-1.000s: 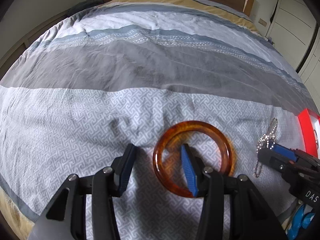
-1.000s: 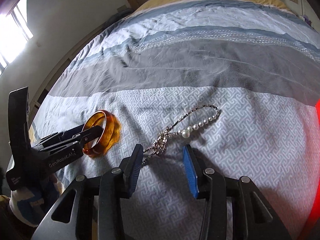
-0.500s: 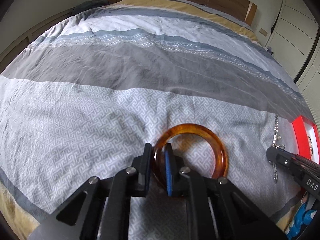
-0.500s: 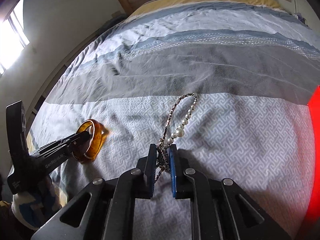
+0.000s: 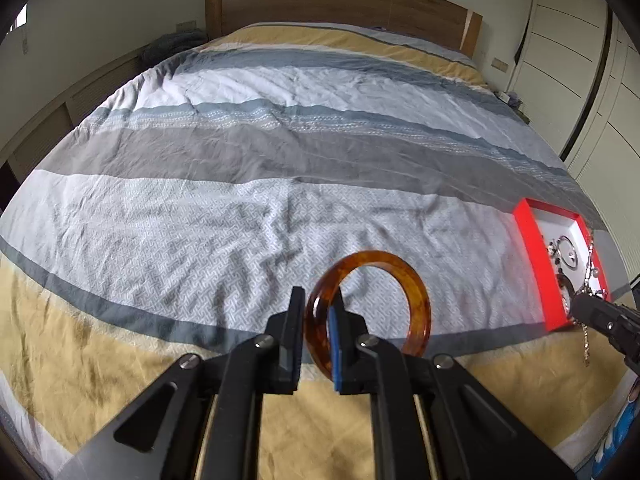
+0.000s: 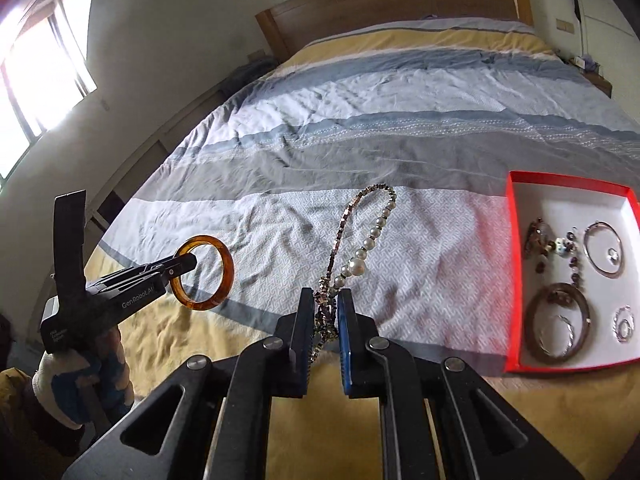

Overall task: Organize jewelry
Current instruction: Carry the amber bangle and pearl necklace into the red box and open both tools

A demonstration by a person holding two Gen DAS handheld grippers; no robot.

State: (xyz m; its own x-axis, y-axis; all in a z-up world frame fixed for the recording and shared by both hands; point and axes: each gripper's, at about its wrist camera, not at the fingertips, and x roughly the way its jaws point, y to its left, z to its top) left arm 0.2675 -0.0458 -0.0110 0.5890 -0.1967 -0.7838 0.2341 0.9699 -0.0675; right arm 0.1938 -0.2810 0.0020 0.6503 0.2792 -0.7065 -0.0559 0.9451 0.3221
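My left gripper [image 5: 316, 320] is shut on an amber bangle [image 5: 416, 296] and holds it in the air above the bed; it also shows in the right wrist view [image 6: 188, 262] with the bangle [image 6: 226, 276]. My right gripper [image 6: 324, 316] is shut on a pearl and bead necklace [image 6: 362, 240], lifted off the bedspread; its tip shows in the left wrist view [image 5: 576, 308] with chain hanging. A red tray [image 6: 516, 264] with a white floor lies on the bed to the right and holds several bracelets and rings; it also shows in the left wrist view [image 5: 536, 256].
The striped bedspread [image 5: 280, 160] covers the bed, with a wooden headboard [image 5: 340, 4] at the far end. White wardrobes [image 5: 580, 60] stand on the right. A window [image 6: 36, 80] is on the left wall. The bed's near edge is below both grippers.
Both grippers closed on their items, the left on the bangle and the right on the necklace, then lifted them up and back off the bedspread. The red tray has come into fuller view.
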